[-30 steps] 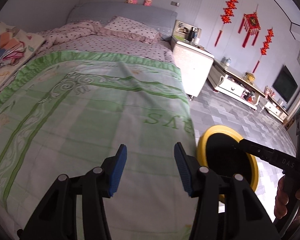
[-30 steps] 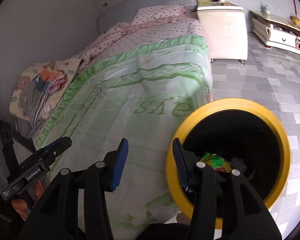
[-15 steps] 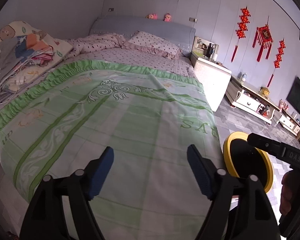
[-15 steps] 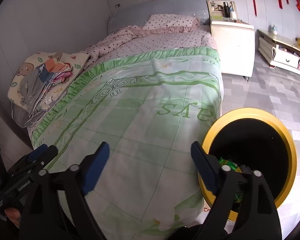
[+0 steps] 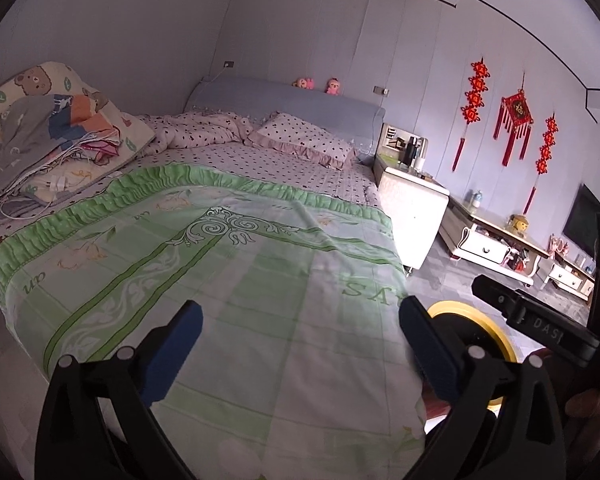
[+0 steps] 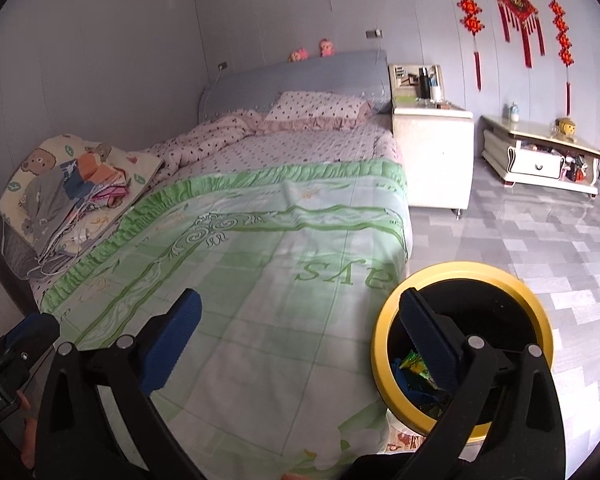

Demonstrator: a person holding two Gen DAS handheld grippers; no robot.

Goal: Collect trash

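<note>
Green quilt fills the bed in front of you, and on it I can spot no loose trash from either view. At the far left edge a folded pile of bedding sits with thin cords trailing from it; you could mistake those for litter, so look twice before reaching there.

Your left gripper hangs above the foot of the bed with its fingers wide apart and nothing between them. Your right gripper, further right, is spread just as wide and is also empty.

To the right of the bed, on the tiled floor, stands the yellow-rimmed bin, close against the mattress edge. Crumpled wrappers already lie inside it, so the collected trash is there.

My guess is the task is nearly done or you are scanning for more. The risk now: your right gripper's outer finger overlaps the bin's rim in its own view, so a careless swing could tip the bin and spill the wrappers across the floor.
</note>
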